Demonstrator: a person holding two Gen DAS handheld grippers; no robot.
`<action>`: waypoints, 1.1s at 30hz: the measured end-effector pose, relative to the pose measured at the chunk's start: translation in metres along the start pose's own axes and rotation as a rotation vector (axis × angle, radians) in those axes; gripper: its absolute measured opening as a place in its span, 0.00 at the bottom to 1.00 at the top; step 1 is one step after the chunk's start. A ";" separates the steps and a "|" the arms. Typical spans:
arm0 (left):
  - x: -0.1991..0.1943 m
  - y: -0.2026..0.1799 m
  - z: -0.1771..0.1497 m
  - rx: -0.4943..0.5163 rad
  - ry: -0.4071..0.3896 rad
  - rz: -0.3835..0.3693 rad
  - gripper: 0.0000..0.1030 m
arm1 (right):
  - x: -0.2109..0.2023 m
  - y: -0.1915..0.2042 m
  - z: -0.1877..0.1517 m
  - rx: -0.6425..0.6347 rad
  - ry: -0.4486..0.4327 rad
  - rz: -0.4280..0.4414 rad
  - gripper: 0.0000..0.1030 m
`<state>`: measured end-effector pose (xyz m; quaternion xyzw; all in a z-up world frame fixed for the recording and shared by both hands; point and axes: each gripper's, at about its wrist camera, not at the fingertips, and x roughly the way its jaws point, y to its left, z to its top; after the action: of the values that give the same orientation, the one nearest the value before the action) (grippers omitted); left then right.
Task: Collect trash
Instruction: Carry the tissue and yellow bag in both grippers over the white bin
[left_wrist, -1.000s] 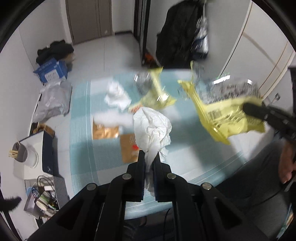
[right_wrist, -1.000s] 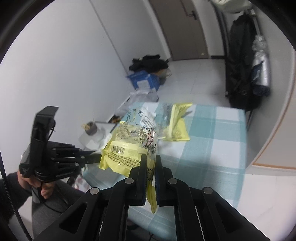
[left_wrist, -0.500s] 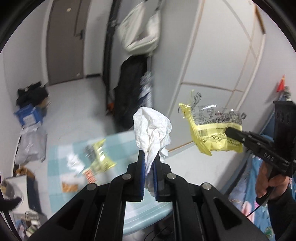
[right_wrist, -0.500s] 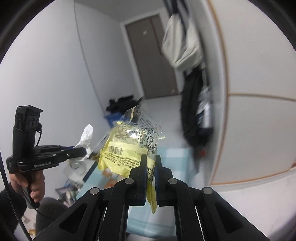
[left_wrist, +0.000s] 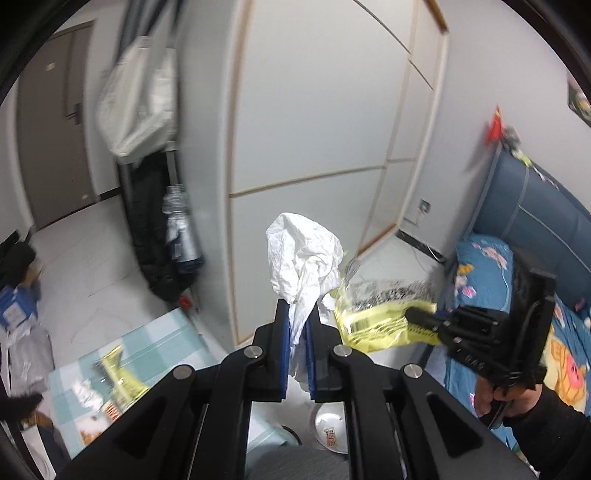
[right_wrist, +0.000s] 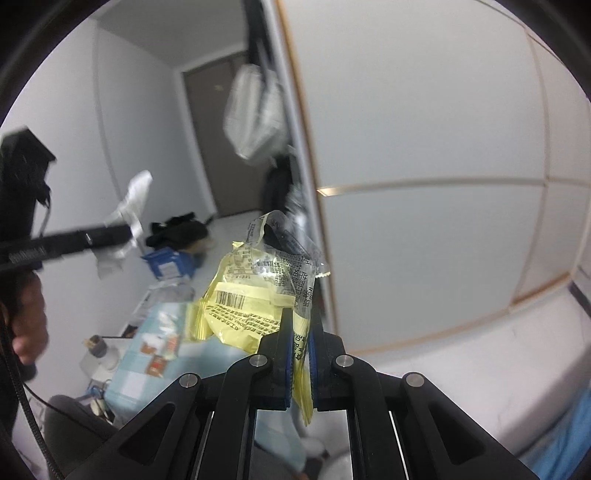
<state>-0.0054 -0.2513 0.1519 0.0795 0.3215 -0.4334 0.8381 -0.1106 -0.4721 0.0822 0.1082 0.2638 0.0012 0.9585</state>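
My left gripper (left_wrist: 298, 320) is shut on a crumpled white tissue (left_wrist: 301, 254) and holds it in the air. My right gripper (right_wrist: 300, 321) is shut on a yellow and clear snack wrapper (right_wrist: 255, 295), also in the air. The wrapper (left_wrist: 380, 314) and the right gripper (left_wrist: 417, 316) show at the right of the left wrist view, close beside the tissue. The tissue (right_wrist: 129, 206) and the left gripper (right_wrist: 127, 234) show at the left of the right wrist view. A round white bin (left_wrist: 332, 432) sits on the floor below both grippers.
The table with a blue checked cloth (left_wrist: 166, 339) lies at lower left with more wrappers and tissues on it (left_wrist: 110, 373). White wardrobe doors (left_wrist: 314, 129) stand ahead. A blue bed (left_wrist: 517, 277) is at the right. Bags hang by the door (left_wrist: 140, 103).
Both grippers have swung right, away from the table toward the wardrobe and bed, still holding the tissue and the wrapper. The two have come closer together. The white bin has come into view below.
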 end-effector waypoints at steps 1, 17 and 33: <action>0.006 -0.005 0.001 0.010 0.013 -0.012 0.04 | 0.000 -0.012 -0.006 0.019 0.010 -0.020 0.06; 0.182 -0.067 -0.057 0.046 0.501 -0.179 0.04 | 0.031 -0.112 -0.119 0.175 0.263 -0.207 0.06; 0.293 -0.103 -0.159 0.193 1.041 -0.203 0.04 | 0.094 -0.117 -0.211 0.009 0.571 -0.239 0.06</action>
<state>-0.0378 -0.4467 -0.1355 0.3292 0.6592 -0.4432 0.5106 -0.1425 -0.5371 -0.1663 0.0759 0.5334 -0.0825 0.8384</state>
